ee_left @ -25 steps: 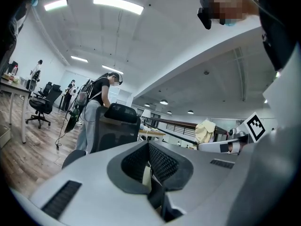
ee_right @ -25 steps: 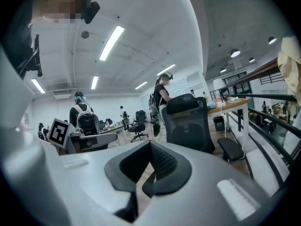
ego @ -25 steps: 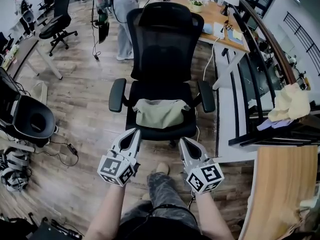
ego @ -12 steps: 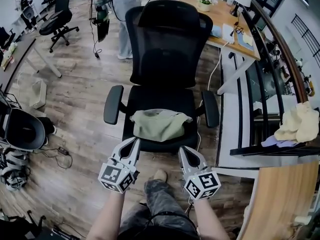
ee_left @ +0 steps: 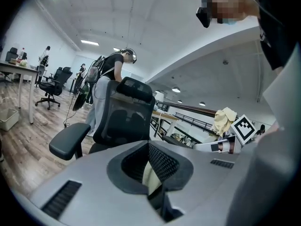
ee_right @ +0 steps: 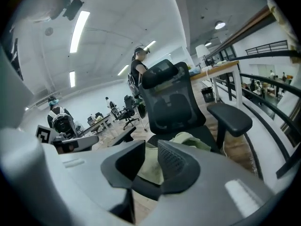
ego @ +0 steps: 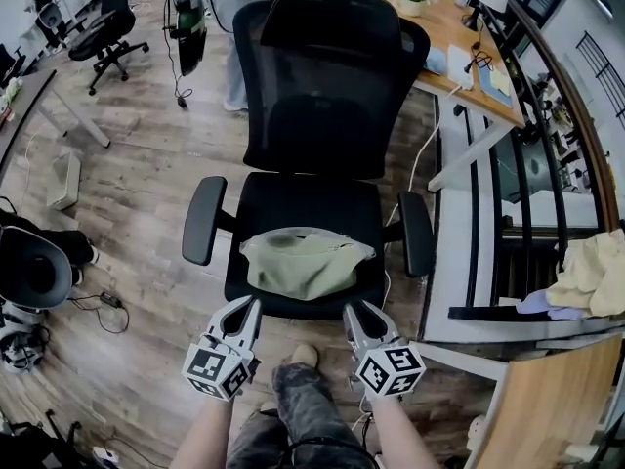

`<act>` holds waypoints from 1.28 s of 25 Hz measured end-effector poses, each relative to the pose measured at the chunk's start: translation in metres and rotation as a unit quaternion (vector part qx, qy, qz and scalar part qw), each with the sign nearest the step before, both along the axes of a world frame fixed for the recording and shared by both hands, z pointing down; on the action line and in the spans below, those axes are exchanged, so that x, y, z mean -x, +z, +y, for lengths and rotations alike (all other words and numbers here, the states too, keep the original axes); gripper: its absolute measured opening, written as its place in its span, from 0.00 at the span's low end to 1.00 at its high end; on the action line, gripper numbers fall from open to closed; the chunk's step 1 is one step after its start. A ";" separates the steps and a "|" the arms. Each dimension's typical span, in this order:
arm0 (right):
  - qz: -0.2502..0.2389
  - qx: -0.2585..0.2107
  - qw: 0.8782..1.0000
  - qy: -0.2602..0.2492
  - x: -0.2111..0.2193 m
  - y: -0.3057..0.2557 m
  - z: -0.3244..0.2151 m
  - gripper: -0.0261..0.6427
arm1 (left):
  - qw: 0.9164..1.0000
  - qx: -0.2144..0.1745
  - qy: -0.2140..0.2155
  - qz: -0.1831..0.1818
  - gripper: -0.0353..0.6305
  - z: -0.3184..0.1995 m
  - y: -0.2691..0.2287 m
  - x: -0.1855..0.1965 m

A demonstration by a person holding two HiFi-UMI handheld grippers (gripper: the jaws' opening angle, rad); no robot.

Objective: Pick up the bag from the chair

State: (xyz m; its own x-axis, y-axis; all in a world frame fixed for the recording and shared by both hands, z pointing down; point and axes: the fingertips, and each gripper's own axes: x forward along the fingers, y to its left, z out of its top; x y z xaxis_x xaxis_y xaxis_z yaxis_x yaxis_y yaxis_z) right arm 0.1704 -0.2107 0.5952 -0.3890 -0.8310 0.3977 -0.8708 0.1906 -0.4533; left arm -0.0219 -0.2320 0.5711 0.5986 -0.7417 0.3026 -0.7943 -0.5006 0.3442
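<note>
An olive-green bag [ego: 306, 259] lies flat on the seat of a black mesh office chair [ego: 327, 86]. Both grippers hover just before the seat's front edge, pointing at the bag. My left gripper [ego: 246, 311] is near the bag's left corner, my right gripper [ego: 357, 315] near its right corner; neither touches it. In the left gripper view the left gripper [ee_left: 146, 166] stands open, a pale strip of bag [ee_left: 150, 174] showing in the gap. In the right gripper view the right gripper [ee_right: 150, 161] is open and empty, with the bag [ee_right: 190, 140] and chair [ee_right: 171, 102] beyond.
The chair's armrests [ego: 203, 219] flank the seat. A wooden desk [ego: 459, 52] with a lamp stands at the back right, and a dark railing [ego: 508, 233] runs along the right. A yellowish cloth [ego: 591, 277] lies far right. A person [ee_left: 107, 81] stands behind the chair.
The chair and bag have come closer and lower in the head view. Both grippers have drawn nearer the seat's front edge, still empty.
</note>
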 end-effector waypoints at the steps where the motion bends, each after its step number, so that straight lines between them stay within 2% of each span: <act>1: -0.006 0.006 1.000 0.008 -0.004 0.007 -0.006 0.15 | 1.000 0.003 -0.002 -0.001 0.05 -0.002 0.005 0.000; 5: -0.037 0.030 0.998 0.040 -0.020 0.033 -0.031 0.20 | 1.000 0.013 -0.011 -0.002 0.05 -0.012 0.022 -0.002; 7: -0.069 0.044 0.995 0.060 -0.028 0.046 -0.043 0.22 | 1.000 0.017 -0.012 0.004 0.05 -0.017 0.031 -0.005; 11: -0.167 0.076 0.977 0.105 -0.041 0.068 -0.061 0.26 | 1.000 0.026 -0.016 0.006 0.05 -0.024 0.045 -0.007; 14: -0.204 0.090 0.968 0.114 -0.040 0.079 -0.077 0.32 | 0.999 0.030 -0.024 0.004 0.05 -0.029 0.054 -0.004; 18: -0.228 0.107 0.960 0.127 -0.035 0.090 -0.097 0.38 | 0.999 0.033 -0.036 0.000 0.05 -0.034 0.069 0.000; 26: -0.279 0.130 0.940 0.150 -0.034 0.103 -0.117 0.39 | 0.998 0.038 -0.059 -0.001 0.05 -0.037 0.078 0.004; 32: -0.285 0.128 0.935 0.168 -0.037 0.108 -0.122 0.38 | 0.997 0.045 -0.065 0.006 0.05 -0.034 0.087 0.012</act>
